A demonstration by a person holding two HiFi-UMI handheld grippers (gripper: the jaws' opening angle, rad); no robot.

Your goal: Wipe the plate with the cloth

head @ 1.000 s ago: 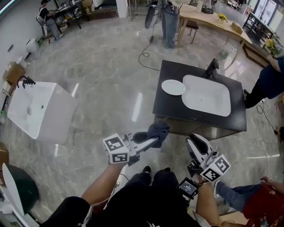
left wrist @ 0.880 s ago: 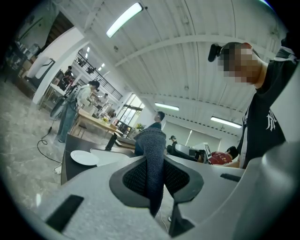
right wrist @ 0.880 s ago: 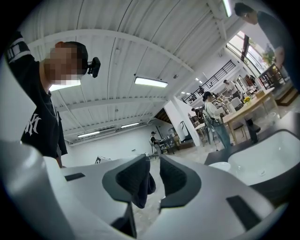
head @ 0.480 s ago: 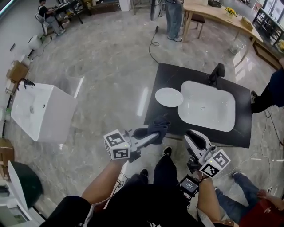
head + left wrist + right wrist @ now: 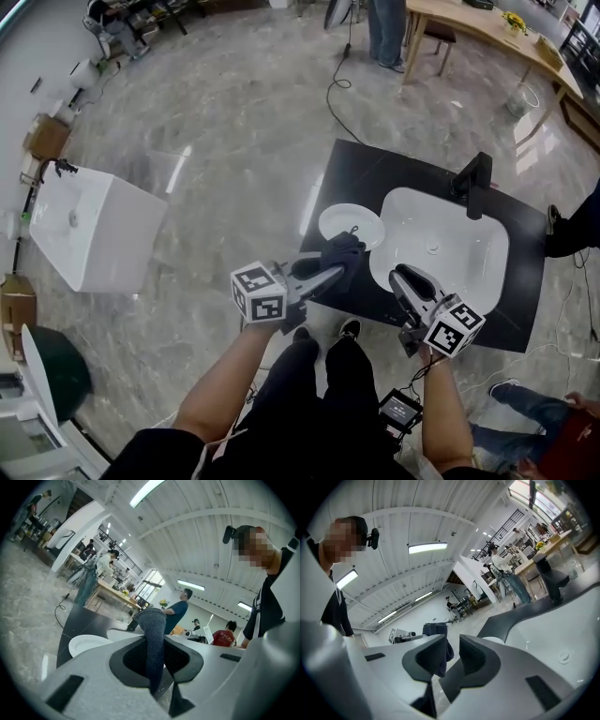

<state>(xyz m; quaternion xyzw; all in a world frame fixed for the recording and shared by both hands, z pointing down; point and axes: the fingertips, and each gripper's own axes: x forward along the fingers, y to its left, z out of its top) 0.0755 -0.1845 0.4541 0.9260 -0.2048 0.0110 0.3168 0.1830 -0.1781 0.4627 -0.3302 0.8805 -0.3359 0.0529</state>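
A white plate (image 5: 345, 223) lies on the left part of a black counter (image 5: 361, 169), beside a white sink basin (image 5: 450, 246). My left gripper (image 5: 323, 273) is shut on a dark blue cloth (image 5: 343, 254), which hangs over the plate's near edge. In the left gripper view the cloth (image 5: 153, 634) stands pinched between the jaws of the left gripper (image 5: 154, 651), with the plate (image 5: 86, 643) lower left. My right gripper (image 5: 401, 277) hovers at the counter's near edge, open and holding nothing. The right gripper view shows the right gripper (image 5: 452, 645) with a gap between its jaws and the cloth (image 5: 437, 632) beyond it.
A black faucet (image 5: 476, 173) stands behind the basin. A separate white washbasin block (image 5: 89, 230) sits on the marble floor at left. A cable (image 5: 339, 89) trails across the floor, a wooden table (image 5: 483, 30) stands further back, and a person (image 5: 574, 220) stands at the counter's right.
Both grippers have travelled forward to the counter. The held cloth, which was over the floor, now hangs at the plate's near edge. The right gripper stays open.
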